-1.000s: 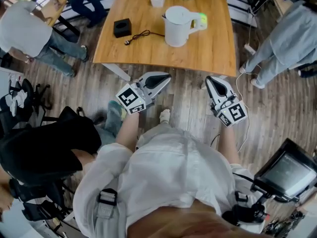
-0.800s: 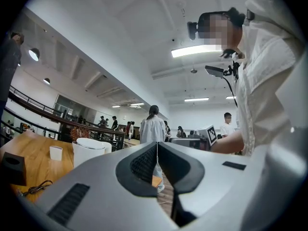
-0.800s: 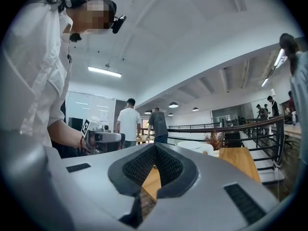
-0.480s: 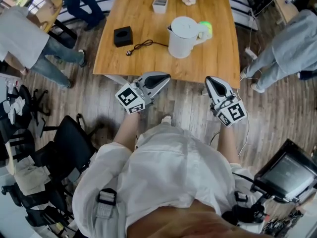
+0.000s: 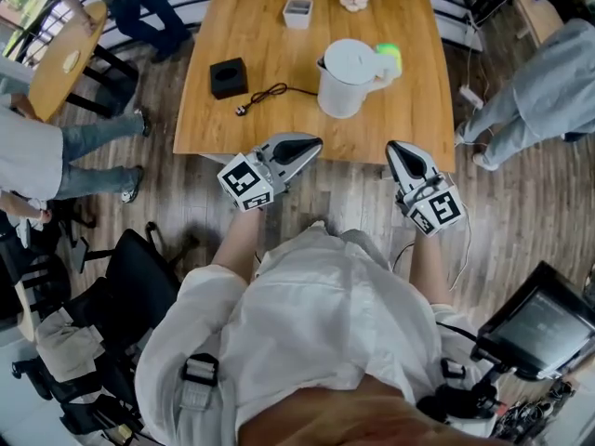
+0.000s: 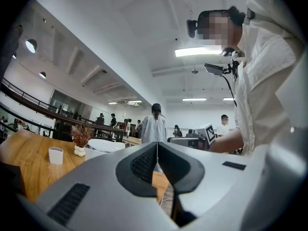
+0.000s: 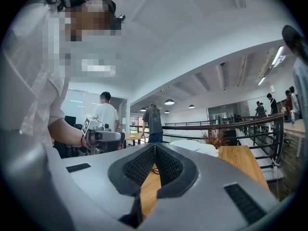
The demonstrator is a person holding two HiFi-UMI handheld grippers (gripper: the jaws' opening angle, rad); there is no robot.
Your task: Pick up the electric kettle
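Jaws are pressed together on both tools: your left gripper point(image 5: 314, 143) is clenched on nothing, and your right gripper point(image 5: 394, 149) is shut just as tight and empty. Both tips show against the near edge of the wooden table point(image 5: 279, 128). The white electric kettle point(image 5: 346, 80) stands upright on that table, ahead of you and apart from both grippers. A black box point(image 5: 229, 77) and a plug lead point(image 5: 265, 96) lie to its left.
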